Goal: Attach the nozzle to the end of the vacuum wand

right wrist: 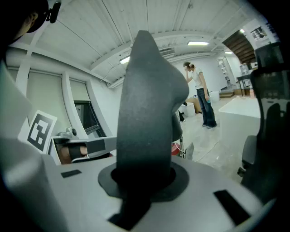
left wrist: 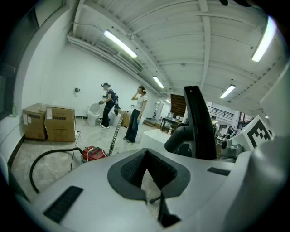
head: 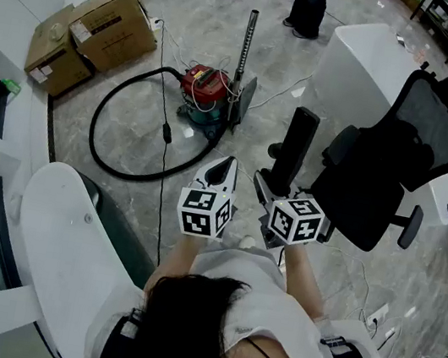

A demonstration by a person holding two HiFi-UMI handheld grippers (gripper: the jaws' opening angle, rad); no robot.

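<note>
Grey marbled floor (head: 191, 22); cardboard boxes (head: 91, 35) by the white wall (left wrist: 59, 77), label print illegible. Left gripper (left wrist: 147, 156) jaws together, empty. Right gripper (right wrist: 145, 181) clamped on the black nozzle (right wrist: 147, 108).

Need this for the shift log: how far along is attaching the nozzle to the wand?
Done: the nozzle is picked up, gripped upright in the right gripper. In hand: it is held out in front of the person, and the left gripper is shut and empty. Left: the wand stands apart on the floor by the red vacuum, so the nozzle is not yet brought over and fitted to its end.
</note>
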